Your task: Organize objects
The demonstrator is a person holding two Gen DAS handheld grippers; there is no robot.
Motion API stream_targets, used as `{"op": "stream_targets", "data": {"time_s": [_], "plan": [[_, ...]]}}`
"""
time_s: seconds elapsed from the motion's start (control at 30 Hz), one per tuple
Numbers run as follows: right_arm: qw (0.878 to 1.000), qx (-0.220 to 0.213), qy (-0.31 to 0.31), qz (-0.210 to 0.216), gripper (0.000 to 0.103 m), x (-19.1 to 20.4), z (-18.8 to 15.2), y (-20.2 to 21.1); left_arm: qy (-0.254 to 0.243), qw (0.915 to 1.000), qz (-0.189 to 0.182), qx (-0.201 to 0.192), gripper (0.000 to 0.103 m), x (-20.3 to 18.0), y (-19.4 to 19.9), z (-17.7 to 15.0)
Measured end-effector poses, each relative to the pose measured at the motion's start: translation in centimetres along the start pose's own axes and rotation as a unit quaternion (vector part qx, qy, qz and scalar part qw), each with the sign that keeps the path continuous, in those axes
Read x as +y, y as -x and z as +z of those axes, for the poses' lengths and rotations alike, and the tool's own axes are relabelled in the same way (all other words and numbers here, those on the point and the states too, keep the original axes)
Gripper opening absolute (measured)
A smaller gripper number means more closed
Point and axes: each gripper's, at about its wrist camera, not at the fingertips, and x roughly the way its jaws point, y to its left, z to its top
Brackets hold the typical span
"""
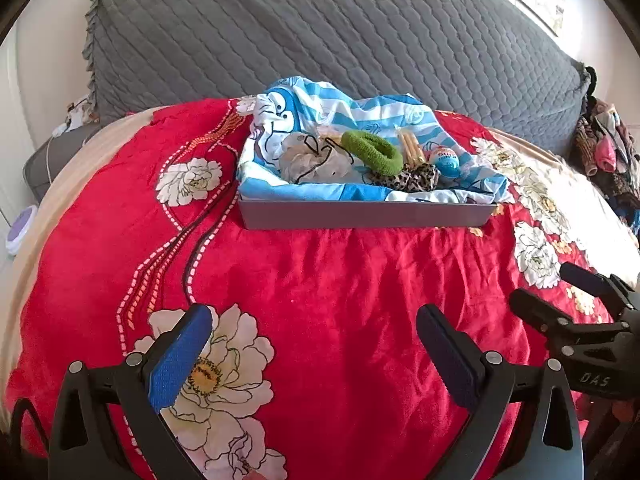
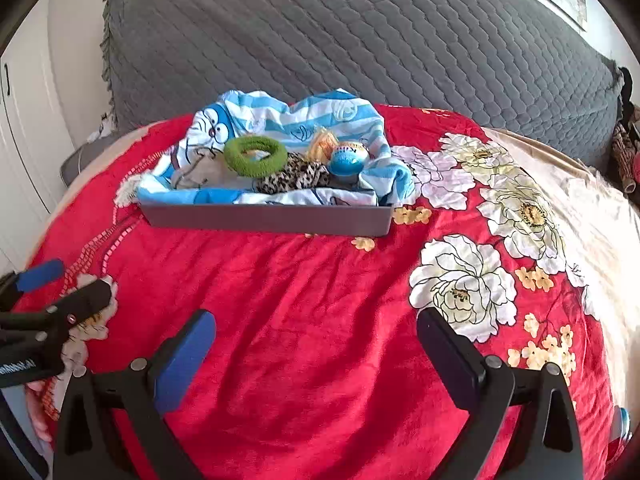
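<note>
A grey tray (image 1: 364, 216) (image 2: 268, 219) sits on the red flowered blanket, lined with a blue-and-white striped cartoon cloth (image 1: 320, 100) (image 2: 288, 116). In it lie a green scrunchie (image 1: 372, 152) (image 2: 255, 157), a leopard-print scrunchie (image 1: 412, 178) (image 2: 294, 180), a blue egg-shaped toy (image 1: 446, 162) (image 2: 347, 162), a pale fabric piece (image 1: 308, 160) and yellowish items (image 1: 412, 148) (image 2: 322, 144). My left gripper (image 1: 314, 354) is open over the blanket, well short of the tray, nothing between its fingers. My right gripper (image 2: 316, 356) is likewise open and empty; it also shows at the right edge (image 1: 560, 288) of the left wrist view.
A grey quilted cover (image 1: 320, 28) rises behind the tray. Clothes are piled at the far right (image 1: 604, 148). A white and purple round object (image 1: 20, 232) lies off the bed's left side. White cabinet doors (image 2: 20, 140) stand at left. A person's hand (image 2: 38, 412) holds the left gripper.
</note>
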Motion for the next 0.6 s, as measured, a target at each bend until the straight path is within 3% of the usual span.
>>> {"op": "stream_targets", "data": {"time_s": [0.6], "plan": [[1.000,-0.015,0.000,0.016,0.102,0.6,-0.7,-0.9,0.005,0.9999,-0.003,0.011,0.102,0.5,-2.3,-1.1]]}}
